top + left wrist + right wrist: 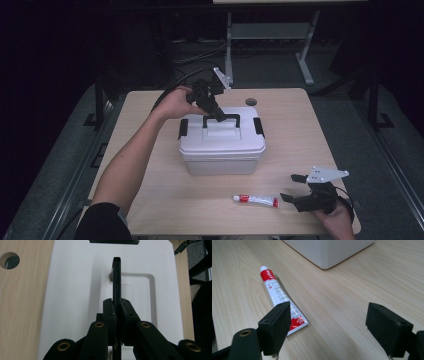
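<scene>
left gripper (216, 114) clamped on black carry handle (116, 277) of white latched storage box (221, 150), mid-table. right gripper (294, 187) resting at near right table (150, 130) edge, jaws spread wide, nothing between. red-and-white tube (279, 296) lying flat in front of box, just beside right gripper.

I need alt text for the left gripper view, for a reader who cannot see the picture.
The left gripper, seen along its own two black jaws, is shut on the upright black handle of a white box. The box lid lies below it on a light wooden table, which has a round hole at upper left.
</scene>
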{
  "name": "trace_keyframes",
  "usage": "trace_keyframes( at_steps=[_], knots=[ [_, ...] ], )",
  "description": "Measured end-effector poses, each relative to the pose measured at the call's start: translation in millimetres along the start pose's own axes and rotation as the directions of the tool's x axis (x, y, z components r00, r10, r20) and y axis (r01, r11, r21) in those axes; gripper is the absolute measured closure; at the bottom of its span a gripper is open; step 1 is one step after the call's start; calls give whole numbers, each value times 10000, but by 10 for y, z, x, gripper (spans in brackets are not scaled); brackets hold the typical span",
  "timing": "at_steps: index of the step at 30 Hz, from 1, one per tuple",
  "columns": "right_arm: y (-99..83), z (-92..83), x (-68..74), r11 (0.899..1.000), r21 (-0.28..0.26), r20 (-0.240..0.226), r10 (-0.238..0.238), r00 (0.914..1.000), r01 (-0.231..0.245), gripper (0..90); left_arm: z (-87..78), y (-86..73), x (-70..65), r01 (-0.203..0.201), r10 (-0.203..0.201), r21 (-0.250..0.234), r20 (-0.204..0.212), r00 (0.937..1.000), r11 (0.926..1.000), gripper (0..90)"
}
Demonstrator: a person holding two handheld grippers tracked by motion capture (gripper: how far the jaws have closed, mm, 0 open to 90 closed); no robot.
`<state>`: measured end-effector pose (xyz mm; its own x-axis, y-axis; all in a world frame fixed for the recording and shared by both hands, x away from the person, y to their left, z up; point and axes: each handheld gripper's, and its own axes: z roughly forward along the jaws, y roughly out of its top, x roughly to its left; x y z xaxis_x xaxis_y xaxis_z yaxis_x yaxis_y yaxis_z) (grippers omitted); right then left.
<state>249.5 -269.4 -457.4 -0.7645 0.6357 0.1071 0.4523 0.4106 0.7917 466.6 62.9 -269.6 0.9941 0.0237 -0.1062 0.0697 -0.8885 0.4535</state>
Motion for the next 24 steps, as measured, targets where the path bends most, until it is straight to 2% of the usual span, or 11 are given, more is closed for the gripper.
trace_keyframes(
  at_steps=[4, 11, 24],
  knots=[
    [1, 3, 0, 10000, 39, -2, 31, 10000, -31, 200, -26, 8, -19, 15, -15, -77, -41, 10000, 10000, 843],
    [-2, 0, -8, 10000, -26, -45, -20, 10000, 20, 200, -160, 21, -75, -206, 200, -290, -229, 9995, 9994, 843],
    [2, 6, -5, 10000, 5, -54, -25, 10000, 25, 200, -331, -28, -147, -167, 145, -574, -372, 9992, 9982, 844]
  ],
)
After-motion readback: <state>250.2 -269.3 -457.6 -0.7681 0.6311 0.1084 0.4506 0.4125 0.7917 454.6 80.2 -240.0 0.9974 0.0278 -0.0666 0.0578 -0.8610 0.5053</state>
